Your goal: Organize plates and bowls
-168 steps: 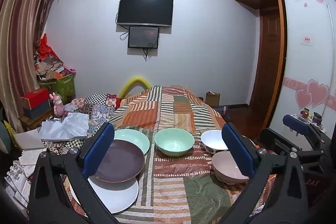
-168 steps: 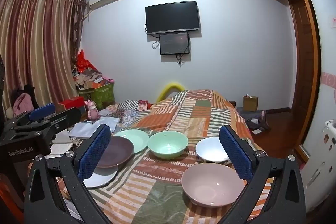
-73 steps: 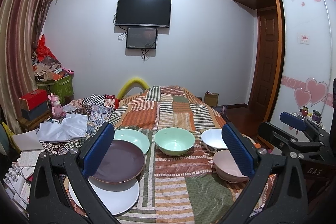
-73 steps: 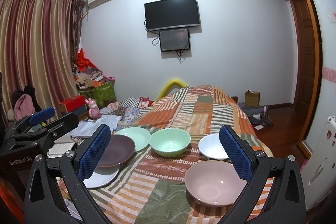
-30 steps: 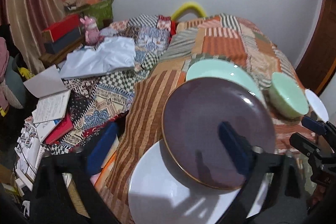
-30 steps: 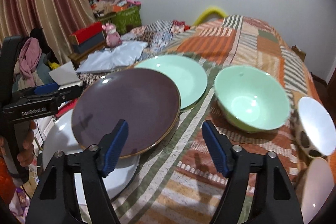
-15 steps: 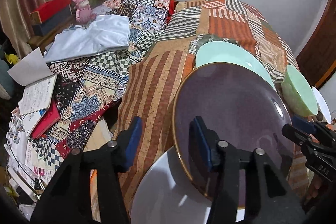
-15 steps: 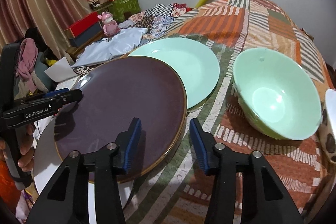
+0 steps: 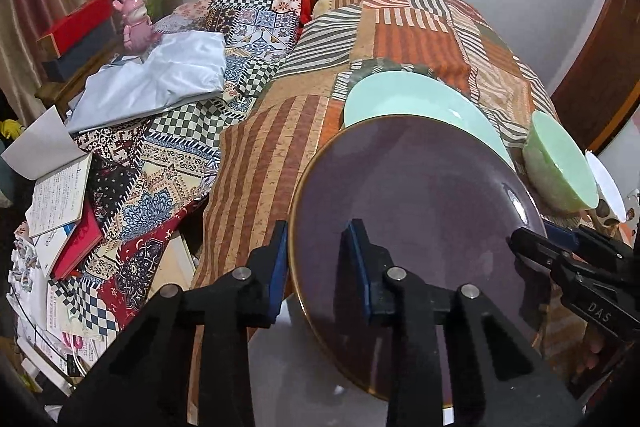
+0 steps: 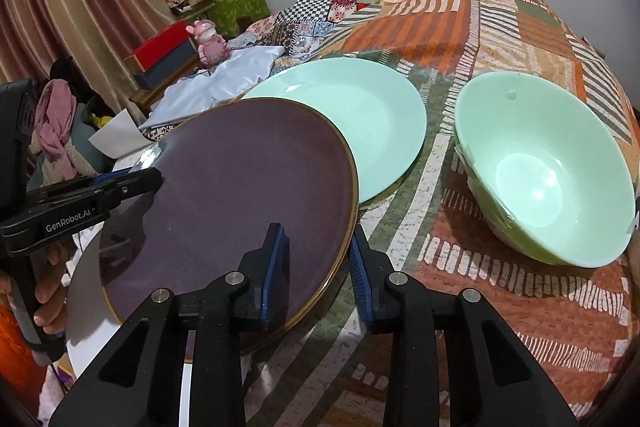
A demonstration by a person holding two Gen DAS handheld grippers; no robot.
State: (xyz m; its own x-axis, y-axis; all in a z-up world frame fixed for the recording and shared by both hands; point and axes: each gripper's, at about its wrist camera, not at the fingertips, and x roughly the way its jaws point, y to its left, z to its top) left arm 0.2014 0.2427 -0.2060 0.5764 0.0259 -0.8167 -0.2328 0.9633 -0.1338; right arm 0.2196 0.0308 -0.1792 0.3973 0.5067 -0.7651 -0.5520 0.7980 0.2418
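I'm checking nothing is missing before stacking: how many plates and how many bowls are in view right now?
Plates: 3 (purple plate, mint plate, white plate)
Bowls: 2 (green bowl, white bowl)
Total: 5

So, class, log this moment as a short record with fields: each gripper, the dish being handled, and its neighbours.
left gripper: fingers astride the plate's left rim, gap visible
right gripper: fingers astride its right rim, gap visible
purple plate: overlaps white plate
mint plate: behind, partly covered
mint bowl: right, on patchwork bedspread
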